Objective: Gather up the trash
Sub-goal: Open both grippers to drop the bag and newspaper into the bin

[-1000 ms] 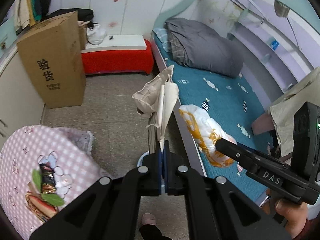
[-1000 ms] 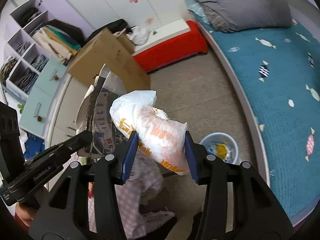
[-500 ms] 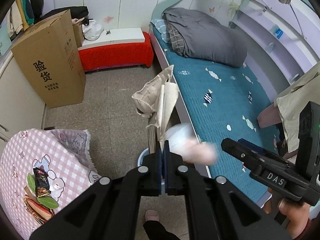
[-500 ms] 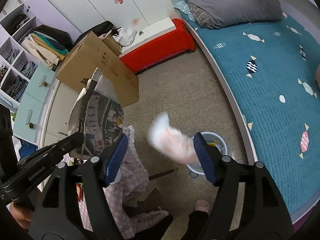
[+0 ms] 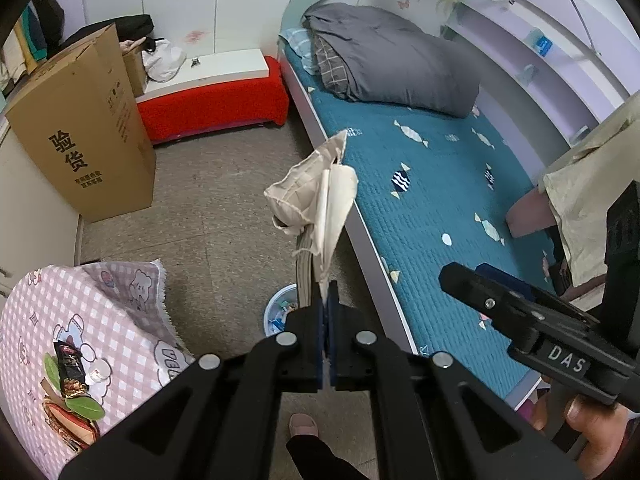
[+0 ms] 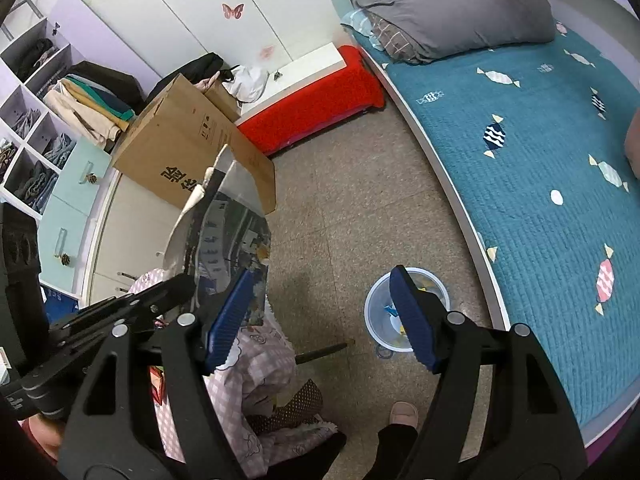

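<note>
My left gripper (image 5: 327, 292) is shut on a crumpled bundle of beige paper and printed sheets (image 5: 320, 196), which sticks up from its jaws; the same bundle (image 6: 228, 232) shows at the left of the right wrist view. Below it on the floor stands a small translucent bin (image 5: 276, 308) with bits of litter. My right gripper (image 6: 322, 276) hangs above that bin (image 6: 374, 300); its jaws are opening and nothing is between them. Its black tip (image 5: 460, 276) also shows in the left wrist view. A dark snack wrapper (image 5: 70, 368) lies on the pink checked tablecloth (image 5: 52, 300).
A tall cardboard box (image 5: 84, 128) and a red bench (image 5: 212, 100) line the far wall. The bed (image 5: 440, 184) with a grey duvet (image 5: 392, 60) runs along the right. The person's slippered foot (image 5: 303, 426) is near the bin. Shelves of clothes (image 6: 44, 120) stand at the left.
The white and orange plastic bag left the right gripper's jaws and dropped toward the bin; those jaws spread wider. Both grippers shifted a little across the room.
</note>
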Motion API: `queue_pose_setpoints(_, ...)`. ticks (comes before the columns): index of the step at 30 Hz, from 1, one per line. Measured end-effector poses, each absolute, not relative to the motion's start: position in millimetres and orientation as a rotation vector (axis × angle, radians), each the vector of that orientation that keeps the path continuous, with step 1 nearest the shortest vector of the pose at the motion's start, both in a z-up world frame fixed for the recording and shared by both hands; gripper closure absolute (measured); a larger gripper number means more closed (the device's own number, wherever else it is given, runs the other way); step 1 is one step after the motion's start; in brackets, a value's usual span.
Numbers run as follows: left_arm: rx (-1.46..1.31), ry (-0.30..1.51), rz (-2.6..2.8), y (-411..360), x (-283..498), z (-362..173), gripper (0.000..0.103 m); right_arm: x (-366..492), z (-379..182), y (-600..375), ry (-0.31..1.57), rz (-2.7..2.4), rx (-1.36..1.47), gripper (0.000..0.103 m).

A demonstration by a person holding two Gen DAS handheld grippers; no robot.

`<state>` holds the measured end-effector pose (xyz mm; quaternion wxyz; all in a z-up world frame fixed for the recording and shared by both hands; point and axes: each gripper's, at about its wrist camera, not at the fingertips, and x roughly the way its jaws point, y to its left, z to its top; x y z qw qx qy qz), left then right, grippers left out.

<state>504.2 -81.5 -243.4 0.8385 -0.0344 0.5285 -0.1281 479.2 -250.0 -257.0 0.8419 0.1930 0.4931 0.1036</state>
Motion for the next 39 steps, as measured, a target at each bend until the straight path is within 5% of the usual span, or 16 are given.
queue_pose_setpoints(18,-0.044,1.116,-0.386,-126.8,506.4,-240.5,0.096,454.1,-241.2,-287.9,0.965,0.146,0.454,0.031)
queue_pose_setpoints(19,-0.047,1.114,-0.394,-128.3,507.2,-241.1,0.083,452.4,-241.6,-290.8,0.964,0.14,0.458,0.031)
queue_pose_setpoints(20,-0.043,1.119,-0.387,-128.9,507.8,-242.4,0.051,451.2,-242.1,-292.8,0.965,0.134,0.459,0.031)
queue_pose_setpoints(22,-0.055,1.12,-0.345,-124.1,507.3,-245.6,0.031,449.0,-244.0,-295.7,0.972,0.129,0.463,0.031)
queue_pose_setpoints(39,-0.132,1.124,-0.198,-59.4,477.2,-247.8,0.029,447.6,-250.9,-234.8,1.027,0.25,0.384,0.031)
